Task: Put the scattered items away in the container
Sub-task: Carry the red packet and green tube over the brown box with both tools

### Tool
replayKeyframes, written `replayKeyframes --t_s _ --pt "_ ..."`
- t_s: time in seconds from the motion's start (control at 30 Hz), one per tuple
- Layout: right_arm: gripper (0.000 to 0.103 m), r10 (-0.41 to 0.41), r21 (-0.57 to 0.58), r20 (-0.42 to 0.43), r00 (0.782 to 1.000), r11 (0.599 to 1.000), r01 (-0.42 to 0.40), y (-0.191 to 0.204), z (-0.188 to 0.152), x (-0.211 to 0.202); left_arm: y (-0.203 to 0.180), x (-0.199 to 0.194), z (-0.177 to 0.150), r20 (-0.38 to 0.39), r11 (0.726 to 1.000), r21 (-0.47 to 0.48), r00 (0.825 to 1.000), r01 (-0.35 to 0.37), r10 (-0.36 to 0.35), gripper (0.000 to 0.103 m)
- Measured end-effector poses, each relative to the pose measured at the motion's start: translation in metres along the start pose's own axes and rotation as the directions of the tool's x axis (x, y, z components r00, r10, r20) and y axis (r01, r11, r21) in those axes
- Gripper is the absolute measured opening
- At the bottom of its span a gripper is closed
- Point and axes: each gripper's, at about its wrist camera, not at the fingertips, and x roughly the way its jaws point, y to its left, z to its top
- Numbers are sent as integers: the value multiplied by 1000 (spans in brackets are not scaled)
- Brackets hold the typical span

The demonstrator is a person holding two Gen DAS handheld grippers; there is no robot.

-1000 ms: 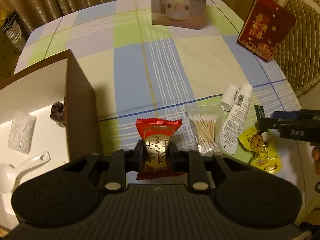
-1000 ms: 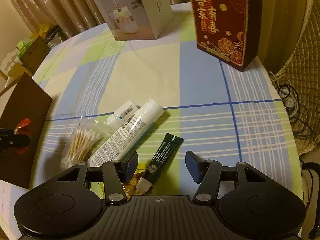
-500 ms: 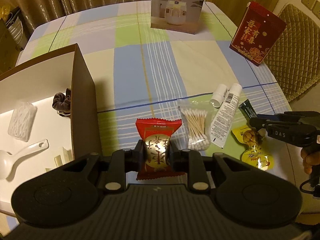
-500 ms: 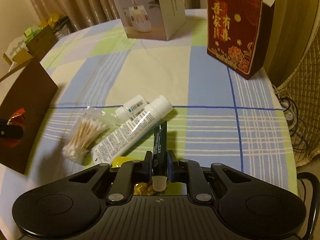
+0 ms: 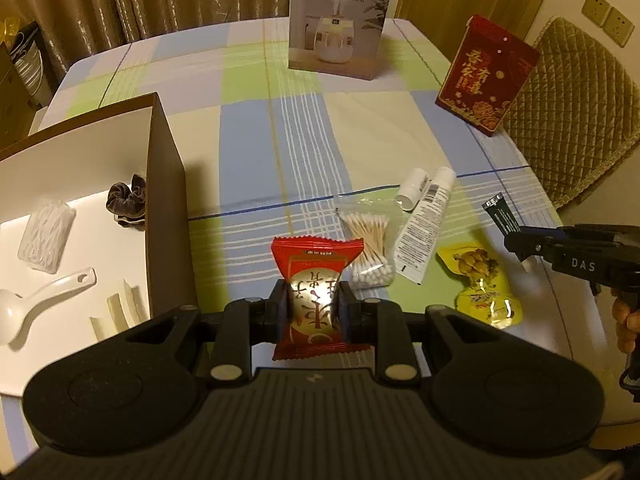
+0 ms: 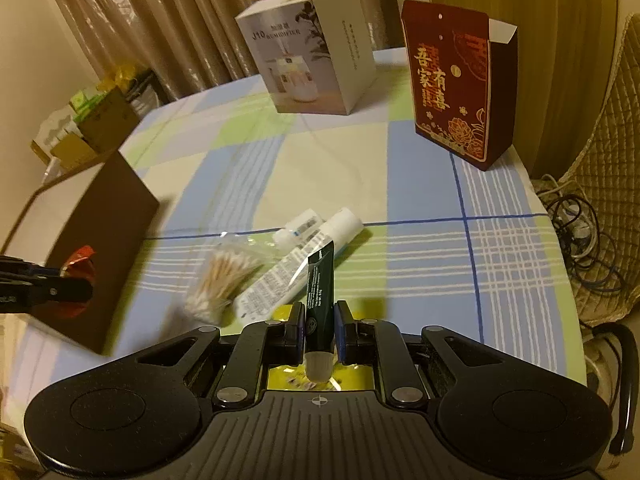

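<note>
Between the pads of the left gripper (image 5: 313,307) sits a red snack packet (image 5: 316,296), pinched across its middle and held above the checked tablecloth (image 5: 256,168), just beside the brown wall of the open container (image 5: 166,216). The right gripper (image 6: 318,332) is clamped tight on a slim dark green tube (image 6: 320,300), cap toward the camera, above the yellow sachet (image 5: 482,284). To do this step well, each load should clear the container's tall wall before the jaws part, and land on bare floor away from the white spoon (image 5: 44,308) and hair scrunchie (image 5: 126,200). One hand at a time seems wise. Cotton swabs (image 5: 368,248) and a white tube (image 5: 426,224) remain on the cloth.
</note>
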Motion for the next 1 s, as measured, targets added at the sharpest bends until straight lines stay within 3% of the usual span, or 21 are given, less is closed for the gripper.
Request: replayKeyframes --t_s 0.57,0.8,1.0 --pt "17 156 -18 -21 987 987 -157 44 -15 -25 31 -59 -35 83 999 -45 996 15 -11 21" --pt "17 269 -77 -35 962 959 -271 84 -4 -21 75 -89 -49 110 997 -65 993 -31 38 21" --pt "17 380 -149 -51 924 911 -383 135 15 -10 133 -118 -54 141 988 -119 984 -96 113 21"
